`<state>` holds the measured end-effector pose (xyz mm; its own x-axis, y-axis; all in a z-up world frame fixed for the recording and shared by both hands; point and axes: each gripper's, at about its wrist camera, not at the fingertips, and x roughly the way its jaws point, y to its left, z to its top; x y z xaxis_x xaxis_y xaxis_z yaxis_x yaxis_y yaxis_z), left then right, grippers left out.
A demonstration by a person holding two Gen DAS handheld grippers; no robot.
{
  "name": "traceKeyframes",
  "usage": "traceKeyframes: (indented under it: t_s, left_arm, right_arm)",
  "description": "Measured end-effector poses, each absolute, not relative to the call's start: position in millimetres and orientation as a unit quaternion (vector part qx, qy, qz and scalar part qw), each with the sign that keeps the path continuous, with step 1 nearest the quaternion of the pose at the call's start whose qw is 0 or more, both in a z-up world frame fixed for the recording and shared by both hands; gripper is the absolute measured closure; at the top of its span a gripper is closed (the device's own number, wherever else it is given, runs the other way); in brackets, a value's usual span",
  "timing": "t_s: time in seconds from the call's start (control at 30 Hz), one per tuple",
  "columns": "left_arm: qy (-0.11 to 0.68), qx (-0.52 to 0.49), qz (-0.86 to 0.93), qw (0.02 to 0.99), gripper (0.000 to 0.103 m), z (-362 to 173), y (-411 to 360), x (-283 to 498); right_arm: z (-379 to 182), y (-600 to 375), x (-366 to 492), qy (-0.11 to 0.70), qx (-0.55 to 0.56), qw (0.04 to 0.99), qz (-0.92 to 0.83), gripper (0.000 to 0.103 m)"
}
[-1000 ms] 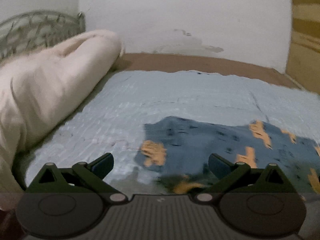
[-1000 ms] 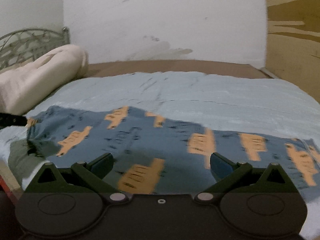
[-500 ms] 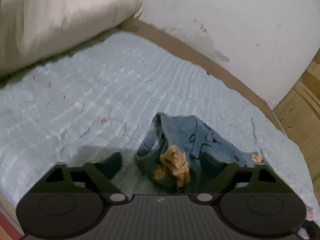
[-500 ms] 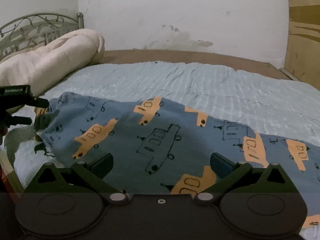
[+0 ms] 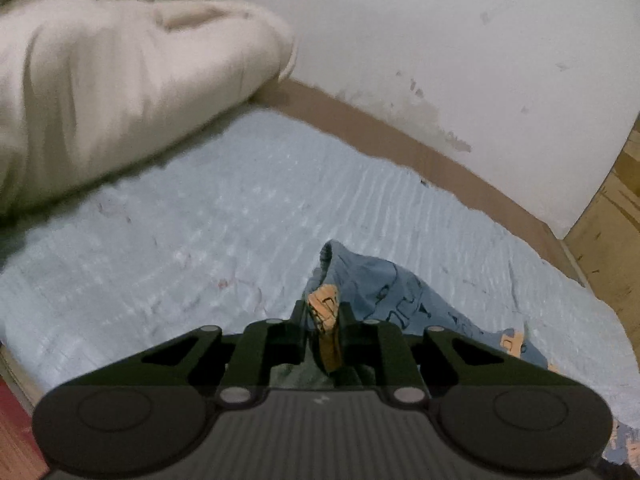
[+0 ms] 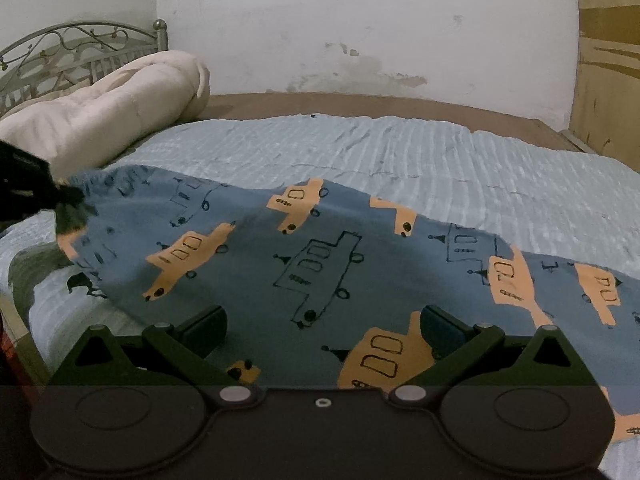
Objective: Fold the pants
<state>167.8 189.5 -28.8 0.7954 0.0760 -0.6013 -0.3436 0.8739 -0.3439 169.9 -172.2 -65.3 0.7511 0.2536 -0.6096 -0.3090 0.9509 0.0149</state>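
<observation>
The pants (image 6: 320,256) are blue with orange and outlined vehicle prints and lie spread across the light blue bed sheet (image 6: 400,152). My left gripper (image 5: 322,320) is shut on a bunched corner of the pants (image 5: 376,292) and holds it lifted off the sheet. It also shows at the left edge of the right wrist view (image 6: 60,198), pinching the pants' left end. My right gripper (image 6: 320,324) is open and empty, just above the pants' near edge.
A rolled cream duvet (image 6: 104,108) lies at the left by a metal headboard (image 6: 76,44). A white wall (image 6: 360,20) runs behind the brown bed edge (image 6: 360,104). A wooden panel (image 6: 608,60) stands at the right.
My left gripper has closed on the pants' corner and lifted it. My right gripper has moved closer to the pants and stays open.
</observation>
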Motion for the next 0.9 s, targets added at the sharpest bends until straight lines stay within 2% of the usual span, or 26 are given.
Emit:
traceKeyframes:
  t_s: [0.17, 0.27, 0.3, 0.33, 0.4, 0.43, 0.53, 0.73, 0.9]
  left_arm:
    - [0.318, -0.214, 0.117, 0.916, 0.085, -42, 188, 175]
    - [0.342, -0.197, 0.136, 0.909, 0.073, -52, 184, 181]
    - [0.343, -0.191, 0.139, 0.909, 0.06, -52, 181, 181]
    - [0.342, -0.183, 0.141, 0.911, 0.044, -51, 179, 181]
    - [0.33, -0.163, 0.15, 0.918, 0.024, -50, 172, 179]
    - [0.321, -0.145, 0.157, 0.923, 0.017, -46, 166, 178]
    - [0.302, -0.095, 0.172, 0.933, 0.005, -39, 150, 179]
    - [0.326, -0.022, 0.177, 0.929, 0.003, -48, 121, 195]
    - [0.351, -0.001, 0.179, 0.919, 0.003, -61, 116, 200]
  right_arm:
    - [-70, -177, 174, 0.323, -0.043, 0.934, 0.145, 0.001]
    - [-72, -178, 174, 0.321, -0.045, 0.935, 0.147, 0.001]
    - [-72, -178, 176, 0.32, -0.046, 0.935, 0.147, 0.001]
    - [-72, -177, 177, 0.318, -0.048, 0.935, 0.148, 0.001]
    - [-71, -176, 184, 0.314, -0.054, 0.936, 0.152, 0.001]
    - [-70, -175, 188, 0.312, -0.059, 0.935, 0.155, 0.001]
    - [-65, -166, 211, 0.304, -0.087, 0.933, 0.172, 0.001]
    - [-65, -133, 285, 0.31, -0.145, 0.917, 0.206, 0.001]
    - [-74, -118, 339, 0.315, -0.186, 0.91, 0.196, 0.001]
